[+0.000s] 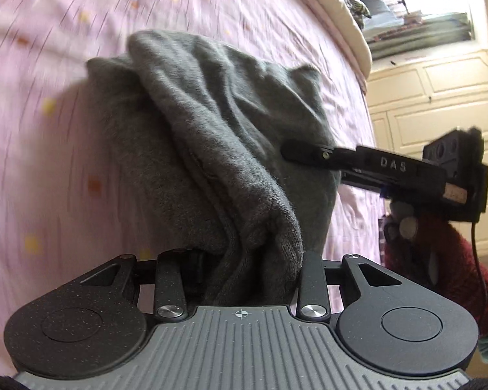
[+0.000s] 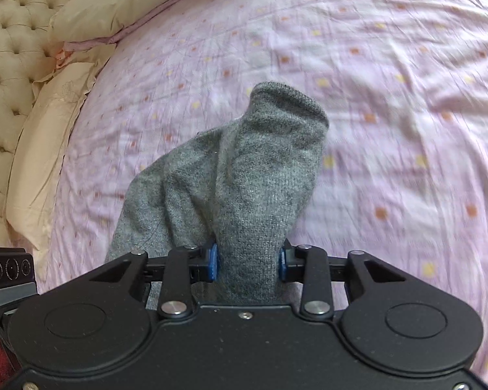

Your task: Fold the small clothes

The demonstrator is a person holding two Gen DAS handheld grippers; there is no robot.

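**One grey garment, two grippers, both pinching it**

While one grey knit garment [image 1: 211, 136] hangs over the bed [image 1: 65, 113], two grippers hold it, one at each side. I count one piece of clothing, and both wrist views show the same grey fabric; what kind of garment it is I cannot tell.

In the left wrist view the left gripper [image 1: 244, 266] has a thick roll of the fabric bunched between its jaws, which are closed onto it. From there the cloth rises forward and spreads into a wide crumpled mass above the pink bedsheet with small yellow and orange squares. The right gripper [image 1: 304, 152] comes in from the right edge of this view, nearly level, and its tip touches the right border of the garment. A hand in a dark red fuzzy glove [image 1: 416, 247] holds that gripper from below.

In the right wrist view the right gripper [image 2: 248, 261] presses its two blue pads [image 2: 213, 261] against a narrow column of the knit, so its jaws are pinching the garment. The fabric stands up in front of the camera and ends in a rounded fold, and a second flap falls to the left.

Two cream pillows [image 2: 45, 136] lie along the head of the bed, next to one tufted cream headboard [image 2: 6, 39]. White panelled cupboard doors [image 1: 439, 97] stand beyond the far side of the bed.
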